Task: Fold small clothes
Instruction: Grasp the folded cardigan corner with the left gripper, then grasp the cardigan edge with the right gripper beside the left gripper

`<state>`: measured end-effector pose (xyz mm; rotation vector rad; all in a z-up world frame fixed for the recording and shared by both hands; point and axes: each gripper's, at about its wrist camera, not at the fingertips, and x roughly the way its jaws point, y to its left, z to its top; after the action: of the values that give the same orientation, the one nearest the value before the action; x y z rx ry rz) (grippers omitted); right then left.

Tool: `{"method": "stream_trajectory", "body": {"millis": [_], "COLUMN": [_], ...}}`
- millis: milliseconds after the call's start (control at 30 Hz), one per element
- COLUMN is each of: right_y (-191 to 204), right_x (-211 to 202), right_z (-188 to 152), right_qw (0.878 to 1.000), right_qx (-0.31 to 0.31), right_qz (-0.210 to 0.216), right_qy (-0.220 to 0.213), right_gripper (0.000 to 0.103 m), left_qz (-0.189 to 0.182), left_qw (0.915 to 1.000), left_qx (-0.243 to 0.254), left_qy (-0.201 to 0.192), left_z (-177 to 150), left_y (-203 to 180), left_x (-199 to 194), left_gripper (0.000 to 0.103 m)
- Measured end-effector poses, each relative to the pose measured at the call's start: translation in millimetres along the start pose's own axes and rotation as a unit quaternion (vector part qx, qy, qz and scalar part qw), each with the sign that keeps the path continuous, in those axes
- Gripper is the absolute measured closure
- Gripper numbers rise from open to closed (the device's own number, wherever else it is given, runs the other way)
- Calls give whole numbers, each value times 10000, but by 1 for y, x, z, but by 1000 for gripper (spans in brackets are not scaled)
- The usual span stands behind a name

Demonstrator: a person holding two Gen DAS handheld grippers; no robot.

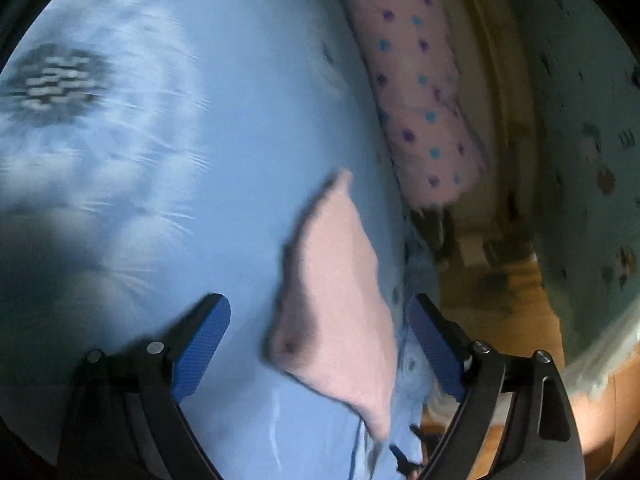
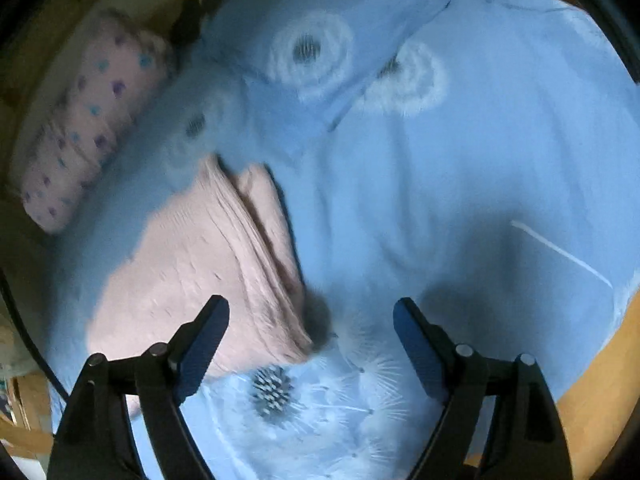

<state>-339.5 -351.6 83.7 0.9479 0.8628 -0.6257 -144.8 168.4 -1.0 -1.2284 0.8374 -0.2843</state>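
Two tools, left tool [image 1: 320, 322] and right tool [image 2: 312, 318], both spread wide, pink garment [image 2: 192, 272] on blue sheet [image 2: 440, 184]

Both views are dim, with a cool bluish cast; the light-blue dandelion-print bedsheet [image 1: 240, 120] is brightest at centre, darkening toward the near left; a soft shadow pools on it in the right wrist view, near and between the blue-padded fingers; motion blur smears the pale pink knitted garment [image 1: 340, 300] and the far pink polka-dot bolster pillow [image 1: 416, 92]; the fisheye bends everything at the rim, which falls to black vignette; warm orange tints the wooden floor [image 1: 504, 300] at right.
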Motion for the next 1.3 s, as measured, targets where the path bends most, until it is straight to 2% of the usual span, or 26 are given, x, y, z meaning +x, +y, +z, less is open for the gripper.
{"method": "stream_trajectory", "body": {"millis": [67,133,167,200,267,367,433,500,533,567,600,633,667,700,800,1000,1067,1133,1200,1233,1267,1300], "right_y": [-11,-20,-15,-5,10,24,34,41,37,35,33,30,27,24,12,-17,-24,-34,-49,-57,-62,-64], "right_x": [23,57,57,55,67,76,78,82,83,85,85,82,81,74,57,47,36,25,21,20,19,16], "right_z": [-10,-16,-16,-14,-12,-13,-12,-11,-10,-9,-9,-9,-3,-2,-2,-6,-4,0,6,9,10,10], "right_qw": [9981,9931,9954,9971,9976,9986,9985,9979,9983,9983,9976,9972,9968,9963,9959,9935,9960,9975,9950,9924,9893,9872], "right_qx": [433,820,721,518,193,202,139,95,57,17,64,117,119,100,59,560,556,621,930,1127,1306,1403], "right_qz": [305,481,426,338,425,235,390,559,492,470,547,628,704,798,881,948,694,188,214,401,561,649], "right_qy": [301,687,469,436,518,418,353,316,320,354,412,390,366,310,201,291,56,-278,-295,-284,-316,-389], "right_gripper": [15,13,8,7,7,7,8,23,48,69,70,76,78,78,80,81,88,87,59,38,34,34], "left_qz": [-66,119,179,280,336,512,590,586,573,564,556,667,778,934,694,679,767,945,956,656,427,43], "left_qw": [9995,9987,9984,9975,9957,9919,9901,9899,9899,9899,9898,9891,9882,9867,9891,9864,9854,9840,9875,9941,9968,9981], "left_qx": [167,352,426,610,834,1139,1268,1289,1292,1295,1300,1291,1287,1271,1173,1341,1366,1353,1032,527,188,-287], "left_qy": [269,344,317,220,219,248,135,92,107,125,162,236,285,392,552,672,661,672,709,690,648,547], "left_z": [-7,-21,-25,-28,-29,-32,-32,-31,-30,-29,-27,-24,-22,-19,-14,-24,-28,-28,-24,-20,-20,-18], "left_y": [-6,-6,-6,-10,-17,-21,-24,-26,-26,-26,-25,-24,-22,-18,-12,-19,-21,-20,-10,1,9,19], "left_x": [8,15,15,19,29,41,45,46,46,46,46,50,53,56,50,26,20,23,28,27,22,18], "left_gripper": [29,29,29,29,29,29,29,30,32,43,51,73,101,102,103,103,103,103,102,99,92,88]}}
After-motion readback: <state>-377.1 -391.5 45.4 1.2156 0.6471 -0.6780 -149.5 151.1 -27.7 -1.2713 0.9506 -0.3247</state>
